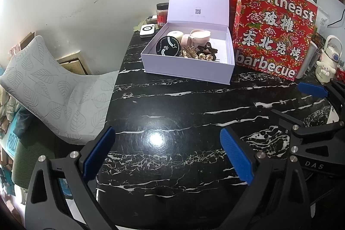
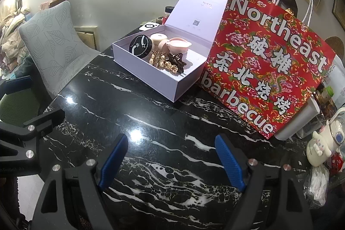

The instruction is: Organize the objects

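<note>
Both grippers stand idle above the black marble table (image 1: 172,105), fingers spread and holding nothing: the left gripper (image 1: 168,156) and the right gripper (image 2: 172,162) each show only bare tabletop between the blue pads. The task's things lie in the open lilac box (image 2: 151,77) at the far side: a black round tin (image 2: 140,47), pink cups (image 2: 179,47), and a dark hair claw (image 2: 176,61) among small trinkets. The box sits well apart, straight ahead and beyond both sets of fingers, its right end touching the red paper bag (image 2: 265,61). Neither gripper looks clearly nearer to the box. Judgement: any coming move requires a forward reach.
</note>
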{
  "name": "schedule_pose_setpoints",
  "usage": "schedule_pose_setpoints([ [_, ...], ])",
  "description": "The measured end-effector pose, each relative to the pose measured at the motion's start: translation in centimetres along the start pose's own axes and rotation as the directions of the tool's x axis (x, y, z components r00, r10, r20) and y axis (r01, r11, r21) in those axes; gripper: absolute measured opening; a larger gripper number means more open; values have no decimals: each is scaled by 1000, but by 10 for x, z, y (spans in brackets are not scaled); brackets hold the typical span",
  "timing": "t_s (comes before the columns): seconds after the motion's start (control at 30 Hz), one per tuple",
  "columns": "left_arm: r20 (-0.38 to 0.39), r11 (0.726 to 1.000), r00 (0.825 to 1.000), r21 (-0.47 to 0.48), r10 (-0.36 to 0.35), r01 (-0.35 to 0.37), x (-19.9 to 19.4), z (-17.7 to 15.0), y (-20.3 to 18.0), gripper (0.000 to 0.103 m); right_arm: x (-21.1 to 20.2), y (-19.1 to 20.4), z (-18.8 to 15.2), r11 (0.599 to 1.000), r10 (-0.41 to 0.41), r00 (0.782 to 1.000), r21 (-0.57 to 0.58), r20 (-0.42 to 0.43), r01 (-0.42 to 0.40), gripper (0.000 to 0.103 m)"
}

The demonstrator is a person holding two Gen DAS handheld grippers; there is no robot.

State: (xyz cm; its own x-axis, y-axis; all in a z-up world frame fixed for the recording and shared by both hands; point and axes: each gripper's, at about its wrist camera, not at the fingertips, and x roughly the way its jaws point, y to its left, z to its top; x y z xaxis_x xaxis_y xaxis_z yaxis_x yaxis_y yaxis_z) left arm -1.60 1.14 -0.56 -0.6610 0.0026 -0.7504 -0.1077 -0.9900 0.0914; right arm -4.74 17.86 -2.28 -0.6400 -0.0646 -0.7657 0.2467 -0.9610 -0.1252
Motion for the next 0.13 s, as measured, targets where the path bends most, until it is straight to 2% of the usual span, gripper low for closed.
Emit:
schedule_pose_setpoints([
  [0.13,-1,1000,1000,7,0,0,-1,0,-1,98,1,1,-1,1000,0,1000,-2,-2,0,84],
])
